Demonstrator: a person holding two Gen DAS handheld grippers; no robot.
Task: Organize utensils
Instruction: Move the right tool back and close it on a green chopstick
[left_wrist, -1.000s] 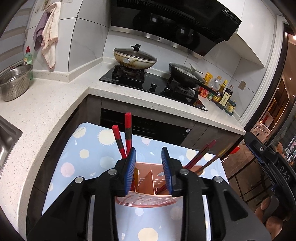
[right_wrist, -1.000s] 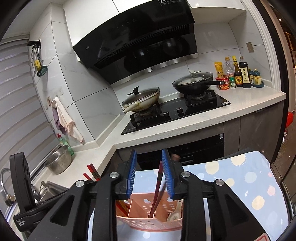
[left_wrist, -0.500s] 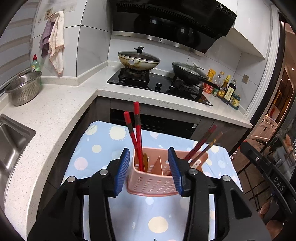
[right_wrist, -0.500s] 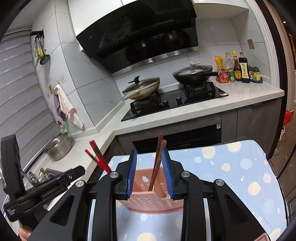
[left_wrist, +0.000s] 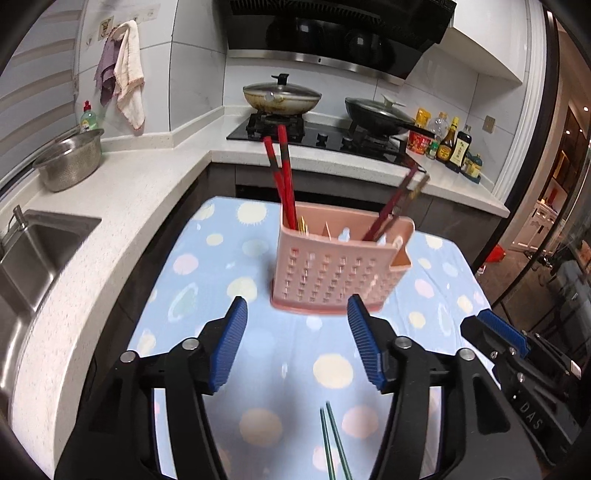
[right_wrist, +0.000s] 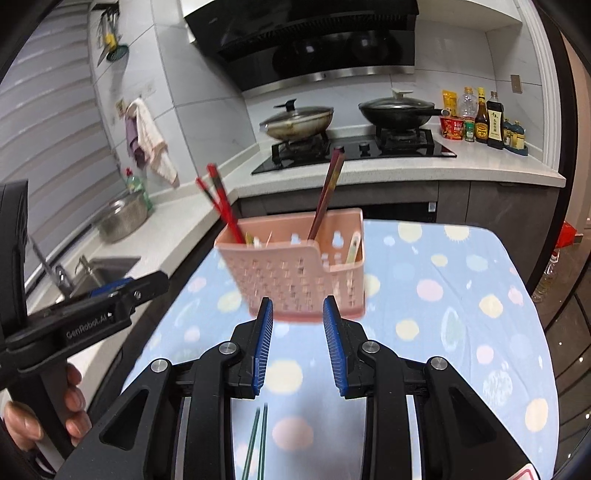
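Observation:
A pink perforated utensil holder (left_wrist: 338, 267) stands on the dotted blue tablecloth (left_wrist: 207, 273); it also shows in the right wrist view (right_wrist: 295, 266). Red chopsticks (left_wrist: 282, 177) lean in its left compartment and dark brown chopsticks (left_wrist: 397, 206) in its right one. A pale spoon (right_wrist: 352, 247) sits in the side pocket. A pair of green chopsticks (left_wrist: 334, 443) lies on the cloth near me, also in the right wrist view (right_wrist: 256, 439). My left gripper (left_wrist: 297, 343) is open and empty, short of the holder. My right gripper (right_wrist: 297, 343) is open and empty, just in front of the holder.
A white counter (left_wrist: 140, 184) wraps around the left and back. It carries a sink (left_wrist: 33, 251), a steel colander (left_wrist: 70, 158), a hob with two pans (left_wrist: 280, 98) and sauce bottles (left_wrist: 450, 142). The cloth's right edge drops off to the floor.
Both grippers have pulled back from the holder and down towards the cloth. The left gripper's jaws have opened wider. The green chopsticks have come into view.

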